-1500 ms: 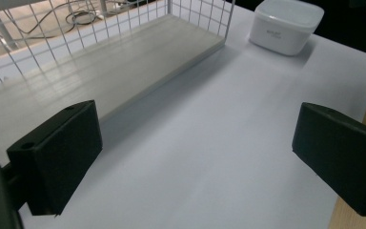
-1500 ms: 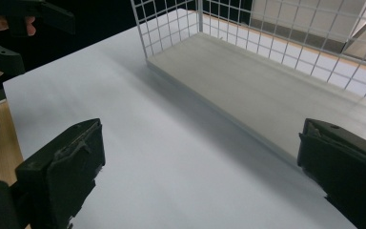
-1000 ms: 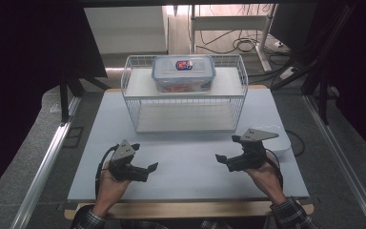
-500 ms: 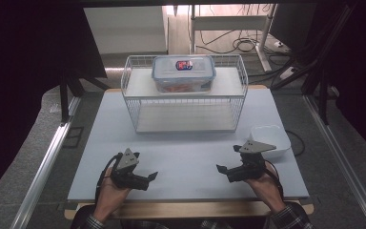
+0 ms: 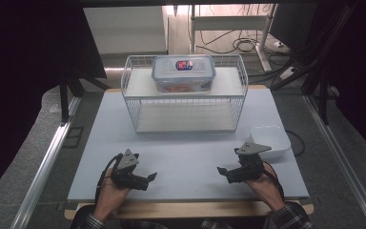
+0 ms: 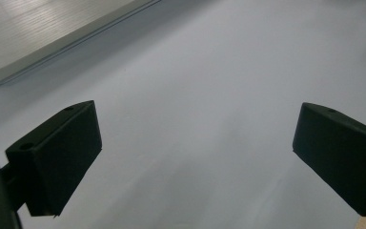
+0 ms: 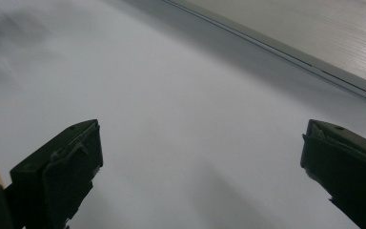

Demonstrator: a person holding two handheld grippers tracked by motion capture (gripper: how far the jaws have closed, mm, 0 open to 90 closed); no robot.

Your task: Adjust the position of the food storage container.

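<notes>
My left gripper point(image 5: 148, 179) rests low over the near left part of the white table point(image 5: 186, 148), jaws pointing right and open. In the left gripper view its jaws point(image 6: 195, 157) stand wide apart over bare tabletop with nothing between them. My right gripper point(image 5: 224, 174) sits near the front right, pointing left, also open. The right gripper view shows that gripper point(image 7: 200, 167) spread wide over the table with nothing held. A clear food container with a blue-rimmed lid point(image 5: 183, 72) stands on the top shelf of a white wire rack point(image 5: 133, 102) at the back.
A white square bowl point(image 5: 269, 139) sits at the right, just behind my right gripper. The rack's lower shelf board point(image 6: 52, 33) point(image 7: 314, 38) shows ahead in both gripper views. The table's wooden front edge point(image 5: 186, 210) lies close under both hands.
Both grippers have drawn back toward the near edge of the table and dropped lower. Both stay open.
</notes>
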